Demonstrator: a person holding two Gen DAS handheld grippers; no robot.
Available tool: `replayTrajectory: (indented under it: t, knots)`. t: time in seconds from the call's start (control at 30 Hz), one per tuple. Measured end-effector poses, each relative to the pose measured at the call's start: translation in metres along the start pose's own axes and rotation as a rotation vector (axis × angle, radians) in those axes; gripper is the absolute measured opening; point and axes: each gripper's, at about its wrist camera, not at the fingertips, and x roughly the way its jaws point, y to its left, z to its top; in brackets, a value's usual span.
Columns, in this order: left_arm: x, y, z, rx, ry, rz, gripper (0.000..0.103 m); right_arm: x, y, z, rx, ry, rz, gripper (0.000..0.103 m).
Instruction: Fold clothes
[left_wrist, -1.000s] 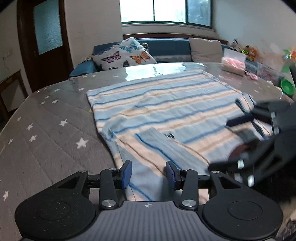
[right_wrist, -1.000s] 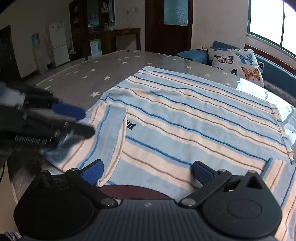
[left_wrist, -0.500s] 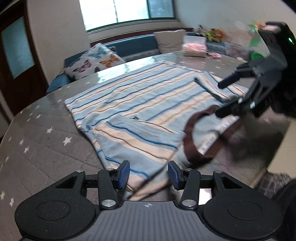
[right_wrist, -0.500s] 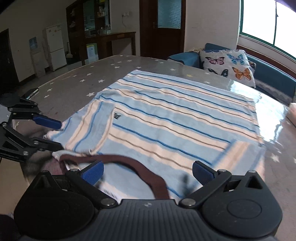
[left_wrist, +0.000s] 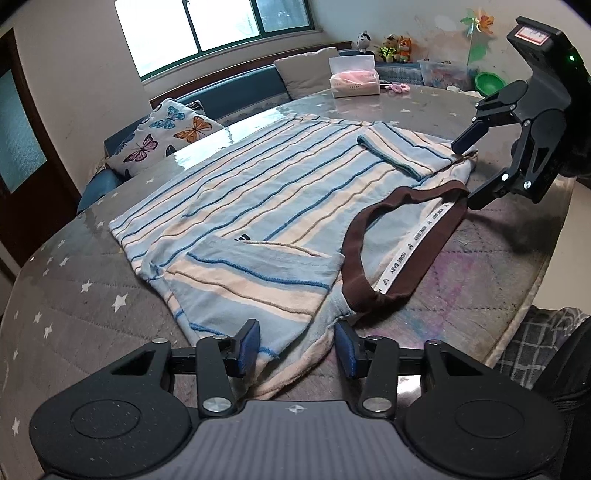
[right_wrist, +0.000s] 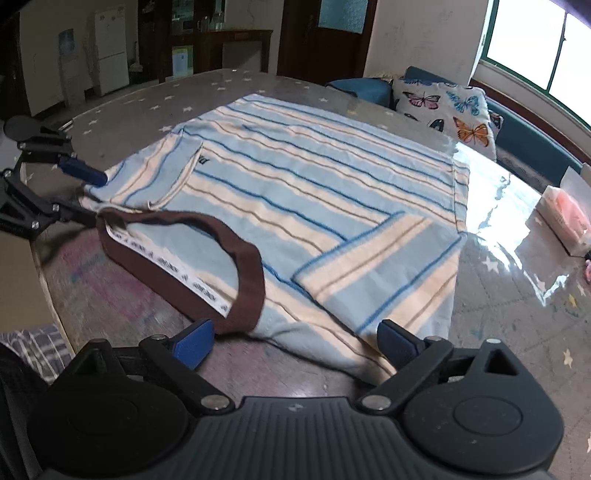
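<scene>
A light-blue and cream striped shirt (left_wrist: 280, 192) lies flat on the round table, both sleeves folded in over the body. Its brown collar band (left_wrist: 399, 240) faces the table's near edge. It also shows in the right wrist view (right_wrist: 314, 192), with the collar (right_wrist: 207, 258). My left gripper (left_wrist: 297, 347) is open, with the shirt's left shoulder corner lying between its fingers. My right gripper (right_wrist: 295, 341) is open over the right shoulder edge, by the collar. Each gripper shows in the other's view: the right (left_wrist: 465, 173), the left (right_wrist: 79, 192).
The table (left_wrist: 74, 317) has a grey star-patterned cover under glass. A pink tissue pack (left_wrist: 354, 79) and small items sit at its far side. A butterfly cushion (left_wrist: 166, 136) lies on a blue sofa behind. A plaid cloth (left_wrist: 543, 343) hangs past the near table edge.
Both grippers have drawn back toward the near table edge, and the collar has come into view. Both stay open. The shirt lies as before.
</scene>
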Motion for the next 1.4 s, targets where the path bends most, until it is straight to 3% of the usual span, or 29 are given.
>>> replayTrajectory:
  t: [0.13, 0.23, 0.37, 0.53, 0.57, 0.77, 1.13, 1.4]
  knots:
    - [0.004, 0.005, 0.004, -0.019, 0.008, -0.001, 0.021, 0.005, -0.011, 0.0, -0.002, 0.0, 0.0, 0.086]
    - [0.006, 0.008, 0.009, -0.035, 0.001, 0.013, 0.02, 0.007, -0.02, 0.002, -0.003, -0.003, 0.009, 0.076]
    - [0.009, 0.011, 0.012, -0.044, 0.017, 0.018, 0.023, 0.008, -0.03, 0.003, 0.005, -0.007, 0.02, 0.056]
    - [0.01, 0.006, 0.008, -0.021, 0.034, 0.027, 0.025, 0.006, -0.035, -0.001, 0.009, -0.021, 0.025, 0.043]
    - [0.01, 0.005, 0.008, -0.015, 0.034, 0.03, 0.025, 0.006, -0.034, -0.001, 0.015, -0.028, 0.024, 0.036]
    - [0.008, 0.002, 0.01, -0.004, 0.007, 0.053, 0.01, 0.003, -0.029, -0.001, 0.038, -0.058, -0.005, 0.012]
    - [-0.063, -0.002, 0.004, -0.021, -0.108, 0.125, 0.006, -0.059, 0.005, -0.007, 0.023, -0.164, 0.007, 0.005]
    - [-0.141, -0.005, 0.006, -0.125, -0.287, 0.232, 0.006, -0.131, 0.04, -0.006, 0.015, -0.278, 0.013, 0.004]
